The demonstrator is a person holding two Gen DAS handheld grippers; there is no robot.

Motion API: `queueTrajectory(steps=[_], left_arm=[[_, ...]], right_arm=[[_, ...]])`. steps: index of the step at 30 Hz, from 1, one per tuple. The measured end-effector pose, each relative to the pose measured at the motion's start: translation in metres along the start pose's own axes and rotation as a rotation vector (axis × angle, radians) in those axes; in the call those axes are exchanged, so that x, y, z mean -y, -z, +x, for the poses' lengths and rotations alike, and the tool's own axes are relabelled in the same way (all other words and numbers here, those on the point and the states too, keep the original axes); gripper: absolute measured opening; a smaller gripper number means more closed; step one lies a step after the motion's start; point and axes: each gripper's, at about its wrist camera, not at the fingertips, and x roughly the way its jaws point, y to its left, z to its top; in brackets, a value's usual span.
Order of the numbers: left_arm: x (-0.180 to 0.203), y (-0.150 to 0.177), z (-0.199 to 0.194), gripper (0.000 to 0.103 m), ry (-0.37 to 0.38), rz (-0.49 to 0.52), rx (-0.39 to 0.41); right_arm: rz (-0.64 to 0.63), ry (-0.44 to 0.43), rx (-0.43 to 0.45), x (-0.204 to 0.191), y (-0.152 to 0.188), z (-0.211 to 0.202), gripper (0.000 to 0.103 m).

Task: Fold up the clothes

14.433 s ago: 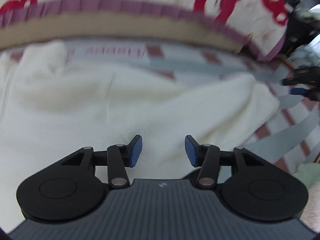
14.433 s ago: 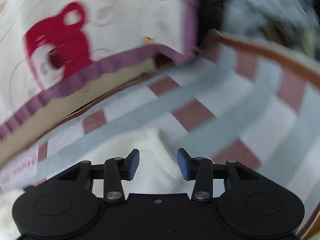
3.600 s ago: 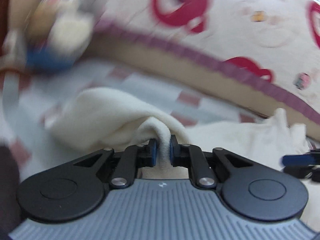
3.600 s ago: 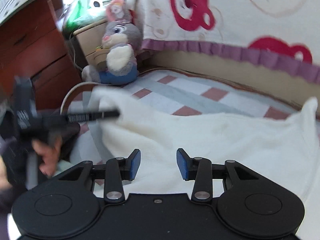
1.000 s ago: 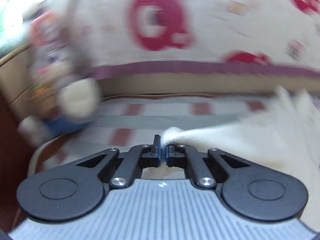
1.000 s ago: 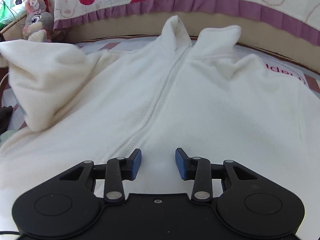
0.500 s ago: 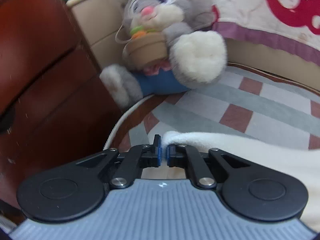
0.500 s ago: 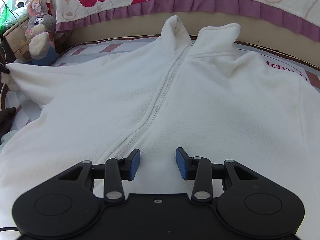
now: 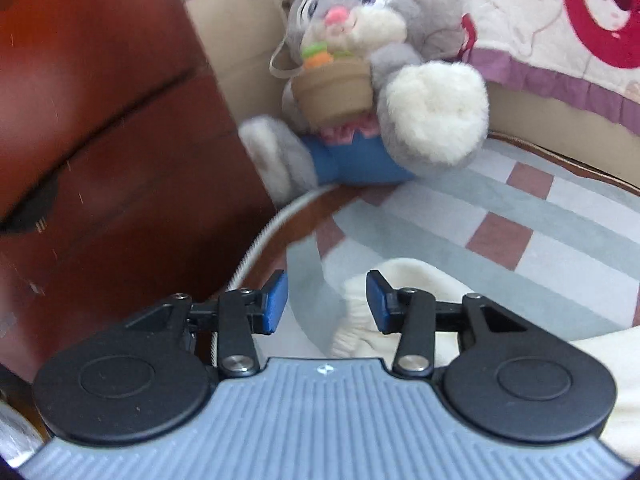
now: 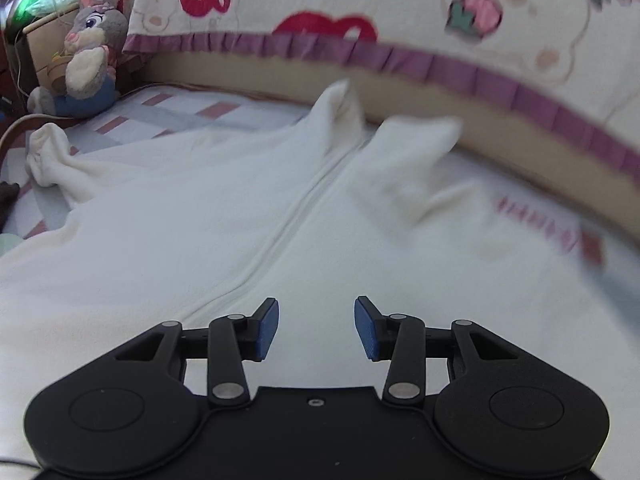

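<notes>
Fleece jacket point(image 10: 224, 216) is spread zip-up on the bed point(image 9: 520, 216), its sleeve cuff point(image 9: 360, 312) just released by the left hand-held gripper point(image 9: 326, 300), whose jaws have been opening; the right hand-held gripper point(image 10: 316, 328) is held open above, so folding can begin.

We see a cream-white fleece jacket point(image 10: 224, 216) on a bed sheet point(image 9: 520, 216) checked in pale grey, white and brick red. At eleven o'clock sits a grey plush rabbit point(image 10: 90, 52) in blue trousers; the quilt point(image 10: 400, 8) shows red bears above a purple frill.
</notes>
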Motion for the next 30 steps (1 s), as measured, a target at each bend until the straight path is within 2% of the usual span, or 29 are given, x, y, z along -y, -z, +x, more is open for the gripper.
queueTrajectory(steps=[2,6,12,15,20,23,25,28,30], left_arm=[[0.010,-0.001,-0.008,0.042,0.079,0.011,0.022],[0.064,0.005,-0.027,0.044,0.288,0.079,0.036],[0.177,0.024,-0.054,0.049,0.579,0.220,0.013],[0.235,0.037,-0.066,0.051,0.675,0.343,-0.005],[0.314,0.055,-0.065,0.057,0.715,0.497,-0.079],[0.349,0.059,-0.057,0.057,0.680,0.558,-0.114],[0.364,0.058,-0.051,0.057,0.645,0.564,-0.124],[0.377,0.053,-0.040,0.062,0.635,0.550,-0.140],[0.384,0.050,-0.035,0.073,0.631,0.542,-0.144]], right_arm=[[-0.027,0.043,0.034,0.018,-0.009,-0.009,0.053],[-0.009,0.098,0.062,0.060,-0.019,-0.008,0.054],[0.056,0.172,0.074,0.109,-0.013,0.008,0.057],[0.102,0.194,0.068,0.134,-0.006,0.018,0.058],[0.150,0.187,0.064,0.165,0.001,0.034,0.059],[0.146,0.149,0.060,0.174,0.002,0.045,0.061],[0.150,0.127,0.051,0.178,0.002,0.052,0.061],[0.162,0.101,0.046,0.180,0.002,0.063,0.062],[0.172,0.082,0.057,0.180,0.003,0.068,0.062]])
